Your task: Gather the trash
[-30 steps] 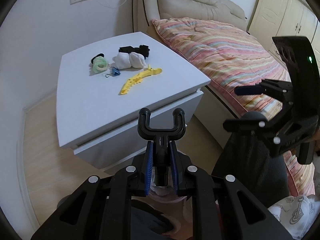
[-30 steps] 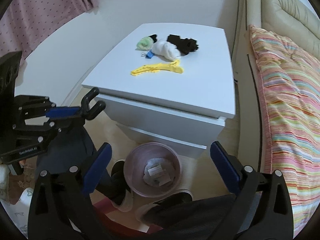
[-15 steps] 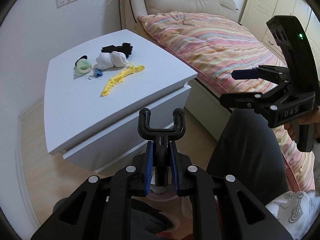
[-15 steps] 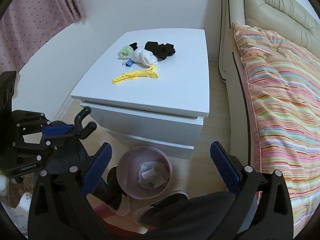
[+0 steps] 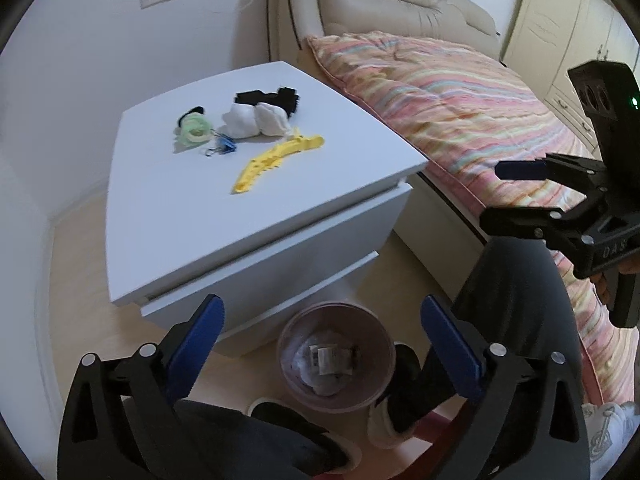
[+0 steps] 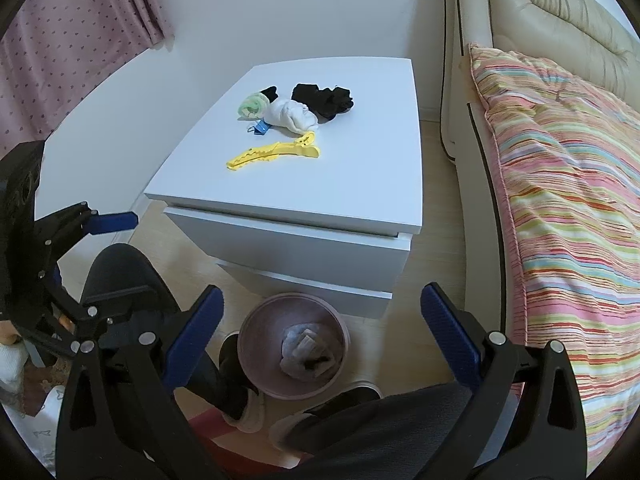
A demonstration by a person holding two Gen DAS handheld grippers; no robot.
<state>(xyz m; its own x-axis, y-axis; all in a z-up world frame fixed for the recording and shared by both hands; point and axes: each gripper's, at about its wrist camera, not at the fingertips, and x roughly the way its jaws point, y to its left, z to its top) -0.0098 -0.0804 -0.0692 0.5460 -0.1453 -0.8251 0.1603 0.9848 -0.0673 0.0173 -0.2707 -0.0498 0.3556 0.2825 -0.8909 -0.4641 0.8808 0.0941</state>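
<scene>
White nightstand tabletop (image 5: 168, 216) beside a striped bed carries a small cluster well ahead of both grippers: a white wad (image 5: 256, 121), black cloth (image 5: 267, 97), a green tape roll (image 5: 195, 133), a blue binder clip (image 5: 225, 145) and a yellow toothed clip (image 5: 276, 159). Just below the left gripper (image 5: 322, 332) sits a pink bin (image 5: 335, 354) with crumpled paper inside. Its jaws have just been opening, nothing between them; the right gripper (image 6: 322, 330) is spread wide too. Judging by looks, the wad is light and soft, so pinching across its middle should hold; the yellow clip is stiff and slippery, best taken at its thick end.
</scene>
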